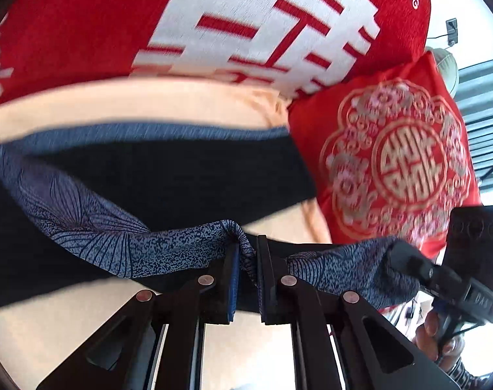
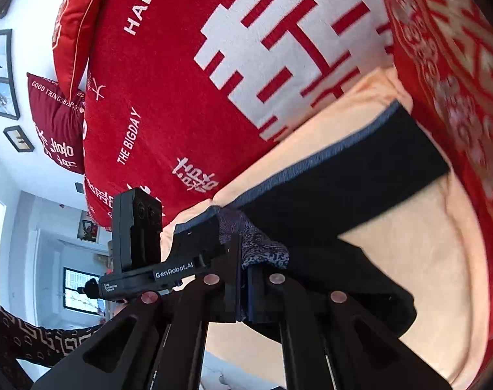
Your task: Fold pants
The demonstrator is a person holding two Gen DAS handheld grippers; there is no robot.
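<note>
Both tools clamped on the pants (image 1: 168,175): left tool (image 1: 246,260) pinches the patterned blue edge, right tool (image 2: 244,260) pinches the same edge further along. Pants are dark with a blue printed hem, partly lifted, the rest lying on the peach bed sheet (image 1: 149,104) against the big red pillow (image 1: 84,32). Risks, as a judgement: thin pinch could slip if the cloth is pulled taut between the tools; uneven carrying would skew the fold; the lifted edge may snag the embroidered red cushion (image 1: 392,162).
</note>
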